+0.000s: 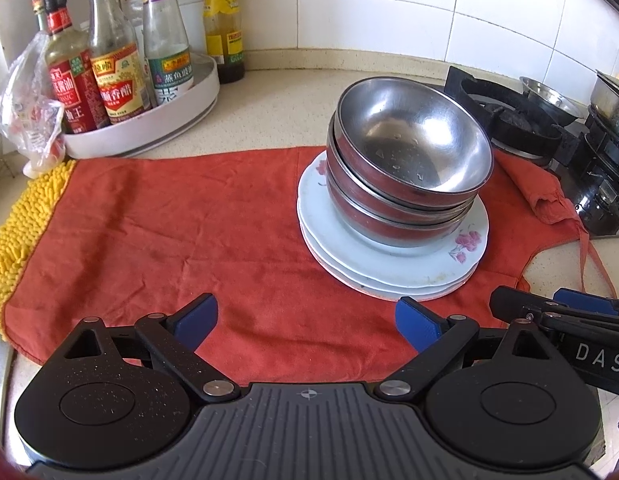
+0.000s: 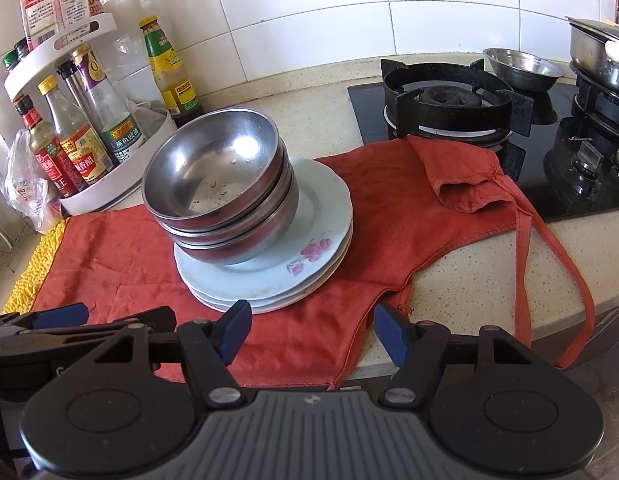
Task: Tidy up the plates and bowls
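The bowls (image 1: 409,160) sit nested and tilted on the plates (image 1: 393,256), right of centre on the cloth (image 1: 169,232); a careless nudge could topple them. Left gripper (image 1: 307,320) and right gripper (image 2: 313,328) hang near, angled down, jaws apart, both empty.

bright daylight is flooding both views, and everything is reading sharp with no motion blur. glare is bouncing off the white wall tiles (image 2: 309,8), washing out the upper left of the right wrist view. the top steel bowl (image 1: 413,136) is catching soft highlights inside, while its stack is casting only a faint shadow on the red cloth (image 1: 169,232). fisheye distortion is bending the tile lines and the surface (image 2: 469,288) edge, and dark vignetting is creeping into the corners.
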